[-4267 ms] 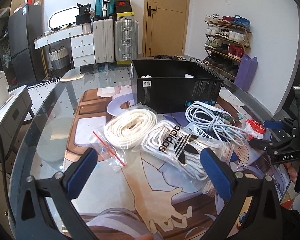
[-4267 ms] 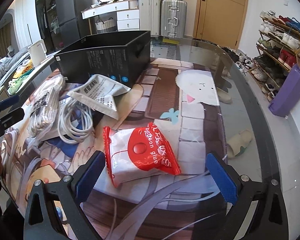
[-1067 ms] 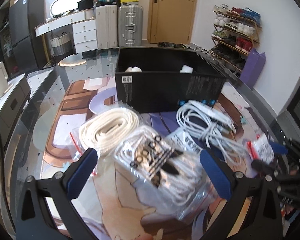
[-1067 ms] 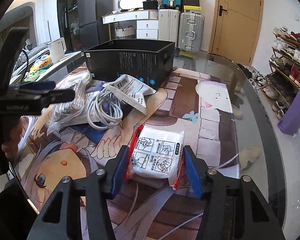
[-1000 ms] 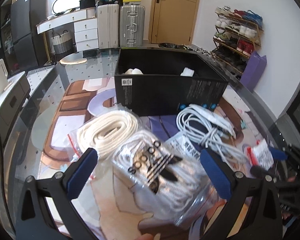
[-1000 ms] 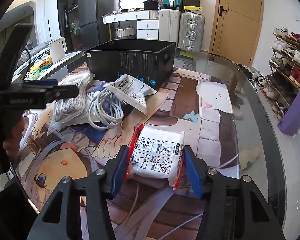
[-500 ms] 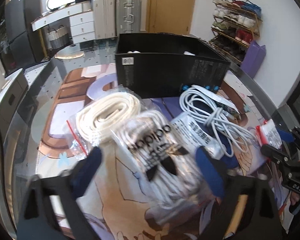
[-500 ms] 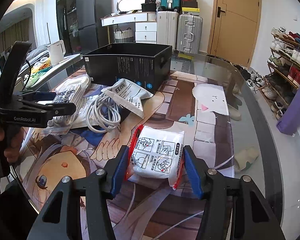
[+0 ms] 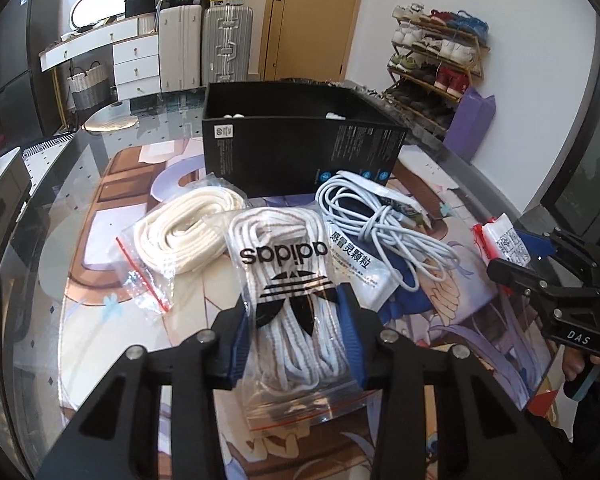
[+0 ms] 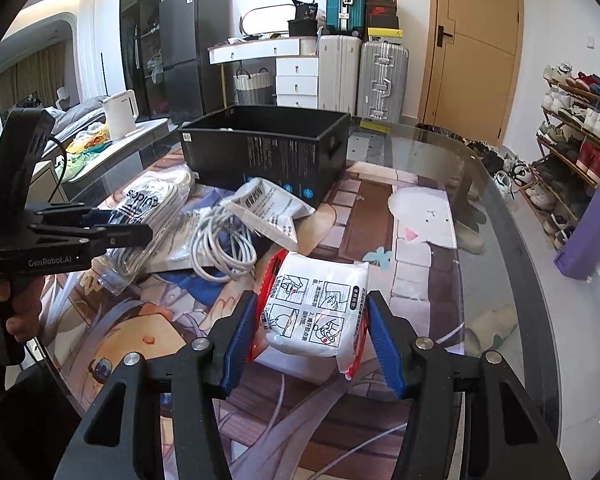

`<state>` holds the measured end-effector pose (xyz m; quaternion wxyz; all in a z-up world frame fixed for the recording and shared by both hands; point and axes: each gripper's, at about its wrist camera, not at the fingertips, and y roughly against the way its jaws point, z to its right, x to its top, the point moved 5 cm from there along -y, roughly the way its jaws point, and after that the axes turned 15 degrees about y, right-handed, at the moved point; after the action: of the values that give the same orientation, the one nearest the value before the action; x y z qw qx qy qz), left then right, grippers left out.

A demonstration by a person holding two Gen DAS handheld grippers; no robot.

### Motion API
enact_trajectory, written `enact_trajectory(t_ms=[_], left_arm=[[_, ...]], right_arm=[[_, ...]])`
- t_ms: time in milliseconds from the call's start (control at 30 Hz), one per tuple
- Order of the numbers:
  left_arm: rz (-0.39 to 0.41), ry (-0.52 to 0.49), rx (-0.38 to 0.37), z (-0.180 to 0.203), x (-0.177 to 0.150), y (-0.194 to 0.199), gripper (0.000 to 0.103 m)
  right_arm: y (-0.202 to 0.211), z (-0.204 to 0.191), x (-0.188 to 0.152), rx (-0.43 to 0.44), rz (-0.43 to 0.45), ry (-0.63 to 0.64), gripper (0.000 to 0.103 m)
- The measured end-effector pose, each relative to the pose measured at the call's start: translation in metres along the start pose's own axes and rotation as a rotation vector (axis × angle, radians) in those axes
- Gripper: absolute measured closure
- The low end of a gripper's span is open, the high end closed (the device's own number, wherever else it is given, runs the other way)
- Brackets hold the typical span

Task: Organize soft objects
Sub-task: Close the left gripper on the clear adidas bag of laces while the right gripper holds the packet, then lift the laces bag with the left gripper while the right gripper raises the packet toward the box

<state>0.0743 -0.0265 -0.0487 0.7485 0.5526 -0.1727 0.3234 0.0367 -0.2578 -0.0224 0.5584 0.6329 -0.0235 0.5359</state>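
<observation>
A clear bag of white laces with a black adidas logo [image 9: 284, 248] lies on the table mat, and my left gripper [image 9: 294, 312] is shut on its near half, blue pads pressing both sides. The right wrist view shows that same left gripper [image 10: 116, 228] clamped on the bag [image 10: 148, 204]. My right gripper [image 10: 312, 312] is shut on a white and red packet [image 10: 320, 300], held just above the mat. An open black box [image 9: 300, 148] stands behind the pile. A bag of cream rope [image 9: 184, 228], a coiled white cable [image 9: 372, 216] and a white sachet [image 9: 356, 264] lie beside the laces.
A glass table [image 10: 500, 240] covered by a cartoon mat carries everything; its curved edge runs along the right. Beyond it stand a shoe rack [image 10: 572, 128], suitcases [image 10: 380, 76] and a white kettle [image 10: 120, 118] on a side counter. A person's hand [image 10: 20, 312] holds the left gripper.
The left jaws have closed from wide open onto the bag of laces, and the left gripper has shifted a little over the pile. The right gripper still holds the packet, unmoved.
</observation>
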Motion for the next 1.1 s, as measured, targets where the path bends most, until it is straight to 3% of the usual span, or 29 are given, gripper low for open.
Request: enact_trajectory(t_ms=[567,1100], left_arm=[[0.145,0.018,-0.025,-0.004,0.029,0.046,0.065],[0.201,-0.024,-0.028,0.006,0.053,0.05,0.064]], right_arm=[[0.027,-0.004,0.035,0.015,0.122,0.007,0.048],[0.033,0.014,0.082,-0.007,0.194,-0.005,0.048]])
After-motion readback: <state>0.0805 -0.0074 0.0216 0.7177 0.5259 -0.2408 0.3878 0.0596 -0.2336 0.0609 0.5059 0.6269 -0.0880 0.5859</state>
